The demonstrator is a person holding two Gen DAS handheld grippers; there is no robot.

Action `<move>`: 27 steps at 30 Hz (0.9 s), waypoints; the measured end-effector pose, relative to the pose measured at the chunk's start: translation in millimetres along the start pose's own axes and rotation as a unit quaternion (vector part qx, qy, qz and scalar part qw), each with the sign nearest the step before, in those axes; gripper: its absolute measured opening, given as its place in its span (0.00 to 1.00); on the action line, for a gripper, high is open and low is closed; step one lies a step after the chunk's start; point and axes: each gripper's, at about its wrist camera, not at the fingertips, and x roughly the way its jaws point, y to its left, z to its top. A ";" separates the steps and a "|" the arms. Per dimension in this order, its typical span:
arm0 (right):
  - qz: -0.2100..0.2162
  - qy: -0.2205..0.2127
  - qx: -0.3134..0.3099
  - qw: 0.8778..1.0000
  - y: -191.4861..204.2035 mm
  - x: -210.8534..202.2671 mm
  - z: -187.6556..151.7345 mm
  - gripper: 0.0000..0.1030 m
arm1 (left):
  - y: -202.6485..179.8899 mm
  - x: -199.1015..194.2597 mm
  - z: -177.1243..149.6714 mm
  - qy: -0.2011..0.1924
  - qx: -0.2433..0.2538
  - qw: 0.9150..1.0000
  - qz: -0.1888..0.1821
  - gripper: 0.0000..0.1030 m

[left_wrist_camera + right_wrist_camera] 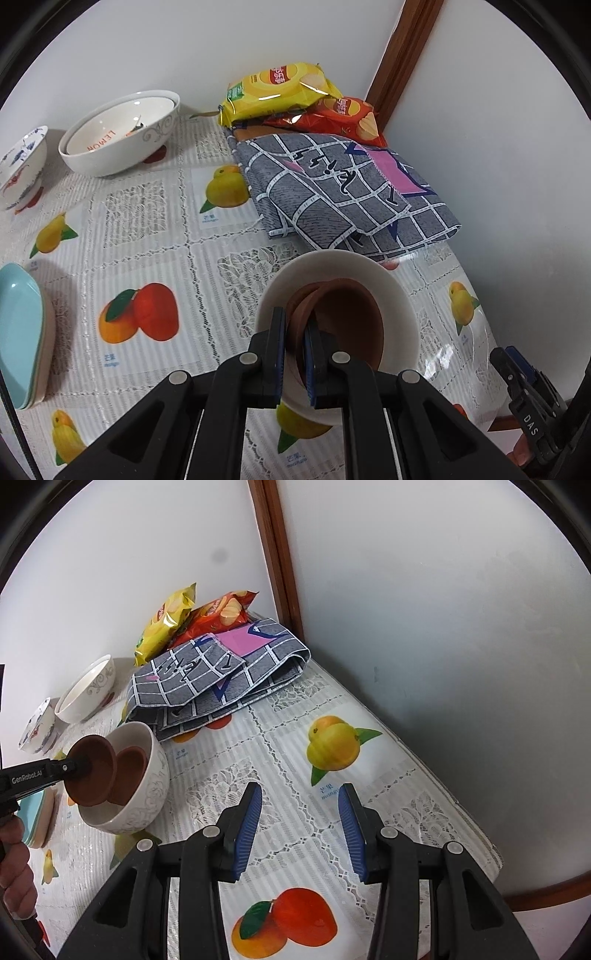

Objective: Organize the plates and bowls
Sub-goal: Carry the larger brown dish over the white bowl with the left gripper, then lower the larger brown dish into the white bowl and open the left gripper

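My left gripper is shut on the rim of a small brown bowl and holds it tilted inside a white embossed bowl. In the right wrist view the brown bowl leans over a second brown bowl that lies inside the white bowl. My right gripper is open and empty above the tablecloth, to the right of the white bowl. A large white bowl with a smaller one nested in it and a blue-patterned bowl stand at the back left.
Light blue plates are stacked at the left edge. A folded grey checked cloth and two chip bags lie in the back corner by the wall. The right gripper shows at the lower right.
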 end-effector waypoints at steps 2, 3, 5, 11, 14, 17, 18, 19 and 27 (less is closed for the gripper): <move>-0.002 0.001 -0.001 1.000 -0.6 0.7 -1.2 0.42 | -0.1 3.8 0.5 0.002 -0.002 1.000 -0.001 0.09; -0.003 0.003 -0.002 1.000 -0.5 1.4 -1.5 0.42 | 0.2 6.1 0.8 0.004 -0.004 1.000 -0.003 0.09; -0.006 0.004 -0.005 1.000 0.1 2.5 -1.7 0.42 | 0.4 8.9 1.5 0.006 -0.006 1.000 -0.006 0.09; -0.008 0.005 -0.007 1.000 1.5 3.5 -0.8 0.42 | -0.2 16.8 5.0 0.011 -0.012 1.000 -0.014 0.09; -0.010 0.006 -0.011 1.000 2.7 3.5 -0.3 0.42 | 1.8 20.9 6.1 0.016 -0.022 0.999 -0.024 0.10; -0.011 0.008 -0.013 1.000 4.0 3.4 -0.7 0.42 | 3.9 24.0 5.9 0.022 -0.032 0.999 -0.032 0.10; -0.012 0.009 -0.014 1.000 4.6 3.4 -1.2 0.42 | 4.4 24.7 5.4 0.023 -0.034 0.999 -0.034 0.10; -0.012 0.010 -0.015 1.000 5.4 3.2 -1.5 0.42 | 4.5 24.7 4.9 0.023 -0.035 0.998 -0.036 0.10; -0.009 0.015 -0.023 1.000 13.8 3.7 -3.1 0.42 | -0.1 23.4 3.0 0.035 -0.015 0.999 -0.036 0.14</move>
